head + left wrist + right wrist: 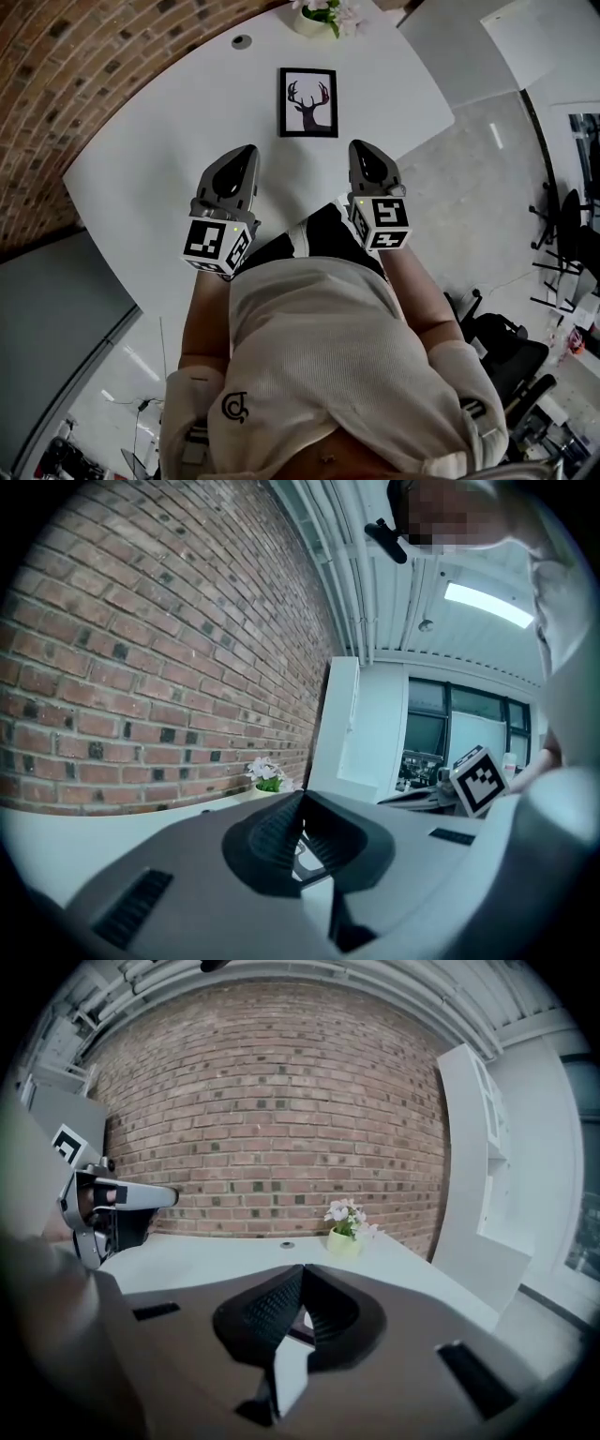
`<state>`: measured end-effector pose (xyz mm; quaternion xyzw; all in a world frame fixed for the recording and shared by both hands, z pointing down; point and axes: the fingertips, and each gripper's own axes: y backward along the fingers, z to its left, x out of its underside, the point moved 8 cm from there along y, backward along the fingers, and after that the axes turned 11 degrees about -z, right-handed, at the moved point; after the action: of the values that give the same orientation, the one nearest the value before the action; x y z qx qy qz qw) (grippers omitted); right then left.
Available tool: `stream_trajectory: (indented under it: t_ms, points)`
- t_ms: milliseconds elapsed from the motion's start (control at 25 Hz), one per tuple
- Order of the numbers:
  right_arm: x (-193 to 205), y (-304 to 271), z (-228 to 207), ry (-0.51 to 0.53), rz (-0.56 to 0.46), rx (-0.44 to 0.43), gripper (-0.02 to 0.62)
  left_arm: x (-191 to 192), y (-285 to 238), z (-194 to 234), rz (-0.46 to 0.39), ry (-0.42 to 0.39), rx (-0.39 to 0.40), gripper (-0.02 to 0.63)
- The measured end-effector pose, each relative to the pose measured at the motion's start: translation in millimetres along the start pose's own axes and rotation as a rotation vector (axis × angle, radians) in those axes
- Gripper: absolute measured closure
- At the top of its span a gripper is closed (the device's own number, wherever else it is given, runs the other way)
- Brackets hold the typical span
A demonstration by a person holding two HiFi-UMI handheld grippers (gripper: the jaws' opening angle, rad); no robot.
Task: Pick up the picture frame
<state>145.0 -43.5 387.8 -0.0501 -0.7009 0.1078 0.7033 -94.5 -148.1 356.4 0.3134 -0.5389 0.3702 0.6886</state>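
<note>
On the white table [159, 159], out past both tools, the picture frame [308, 102] lies flat & face up: black border, white mat, dark antlered deer head on it. It's further out than the tool tips. A small pot of flowers [319, 13] sits well beyond it at the table's far end, and a round cable hole [242, 41] is off to its left. Both tools are clear of the frame.

So the left gripper [246, 152] is over the table near the frame's near left corner, tip pointing fwd, apart from it. Its own cam shows the two dark ribbed pads pressed together w/ nothing pinched btw them, so closed up & empty. The right gripper [362, 146] is pretty much the same deal on the other side: near the frame's near right corner, not touching, pads meeting tip to tip w/ nothing held. They look roughly parallel, and the frame sits ahead of the gap btw them.

Each tool has its marker cube at the back end, close to the person's cream shirt [328, 347]. A brick wall [66, 66] runs behind the table on the left, w/ grey floor [469, 187] on the right.
</note>
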Motion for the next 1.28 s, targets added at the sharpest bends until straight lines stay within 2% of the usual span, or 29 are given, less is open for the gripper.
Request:
stream_trajectory:
  t_ms: [400,640,760,800,960,1160,1280]
  points:
    - [35,-88,-47,-0.073,0.206,-0.139,0.588,33,-50,13,0.06,-0.008,-0.146,0.592]
    - [71,-128,-65,-0.1,0.365,-0.208,0.586,62,-66,20,0.112,0.035,-0.235,0.592]
    - [90,-144,-67,-0.11,0.468,-0.252,0.47,73,-71,19,0.128,0.046,-0.26,0.592]
    - [97,-149,-68,-0.109,0.5,-0.262,0.458,77,-72,19,0.131,0.049,-0.268,0.592]
    - [118,-166,-73,-0.122,0.582,-0.256,0.436,88,-74,19,0.146,0.061,-0.299,0.592]
    - [127,-184,-77,-0.214,0.597,-0.224,0.411,94,-73,19,0.164,0.058,-0.327,0.592]
    - [133,-188,-77,-0.228,0.632,-0.202,0.414,91,-72,20,0.152,0.058,-0.343,0.592]
